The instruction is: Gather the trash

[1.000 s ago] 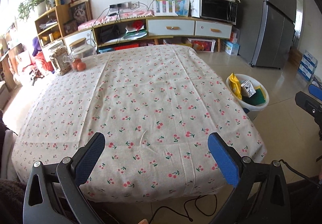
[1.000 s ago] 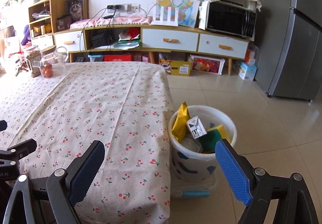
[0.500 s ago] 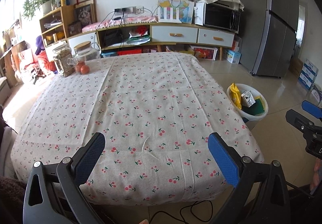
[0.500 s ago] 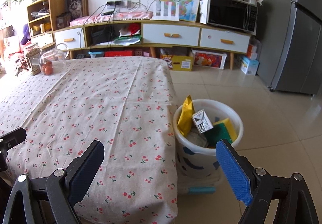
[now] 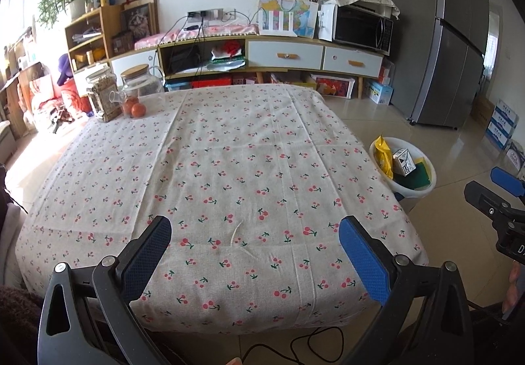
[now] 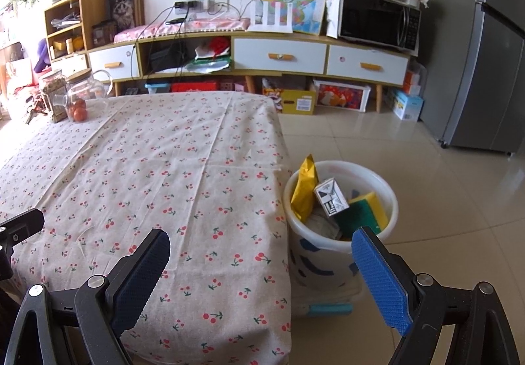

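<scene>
A white trash bucket (image 6: pixel 387 201) stands on the floor at the table's right side; it also shows in the left wrist view (image 5: pixel 430 181). It holds a yellow bag (image 6: pixel 303 191), a small grey-and-white carton (image 6: pixel 331 201) and a green-and-yellow sponge (image 6: pixel 364 212). My left gripper (image 5: pixel 256 233) is open and empty above the near edge of the cherry-print tablecloth (image 5: pixel 229 168). My right gripper (image 6: pixel 259 246) is open and empty, over the table's near right corner, with the bucket just ahead on the right.
Glass jars (image 5: pixel 101 96) and a glass pot with oranges (image 5: pixel 137 109) stand at the table's far left corner. A low cabinet with a microwave (image 6: pixel 377 20) runs along the back wall. A grey fridge (image 6: pixel 485 53) stands at the right. Tiled floor surrounds the bucket.
Both grippers have drawn back and risen a little, so the table and bucket look farther away. Both stay open and empty.
</scene>
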